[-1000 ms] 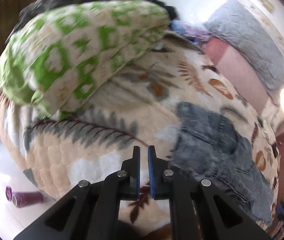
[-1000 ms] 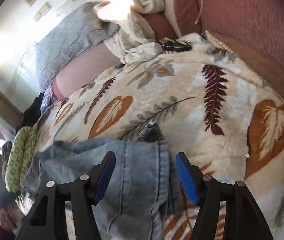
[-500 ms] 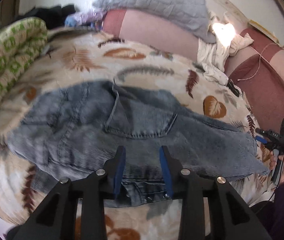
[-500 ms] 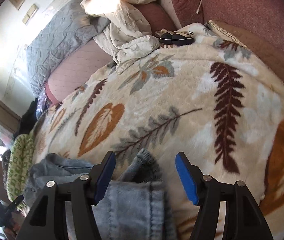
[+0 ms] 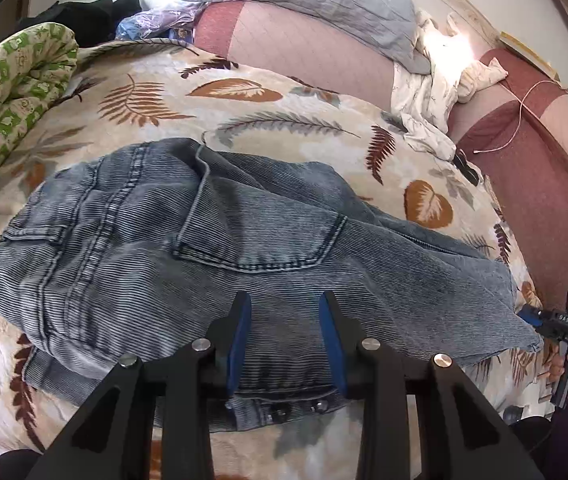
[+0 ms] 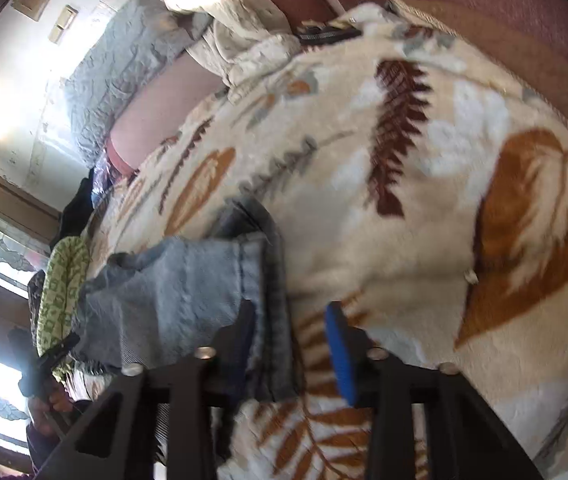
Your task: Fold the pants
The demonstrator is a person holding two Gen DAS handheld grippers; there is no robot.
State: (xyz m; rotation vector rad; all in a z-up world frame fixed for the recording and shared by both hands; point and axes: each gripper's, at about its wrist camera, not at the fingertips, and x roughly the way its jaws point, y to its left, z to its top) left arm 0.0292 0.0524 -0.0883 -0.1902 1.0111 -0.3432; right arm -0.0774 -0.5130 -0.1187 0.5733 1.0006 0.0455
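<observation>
While the faded blue-grey denim pants [image 5: 212, 256] are seen lying crumpled across the cream leaf-patterned fleece blanket [image 5: 268, 120], no finished fold can be made out, so the task is judged barely begun. The left gripper [image 5: 284, 340] is held part-spread over the waistband, with nothing pinched. The right gripper [image 6: 289, 344] has just been closing around a leg hem; whether the denim is gripped cannot be told.

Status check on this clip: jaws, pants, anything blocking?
Left gripper open over jeans waistband. Right gripper, jaws just closing around the hem, gap still showing. Nothing on jeans.
</observation>
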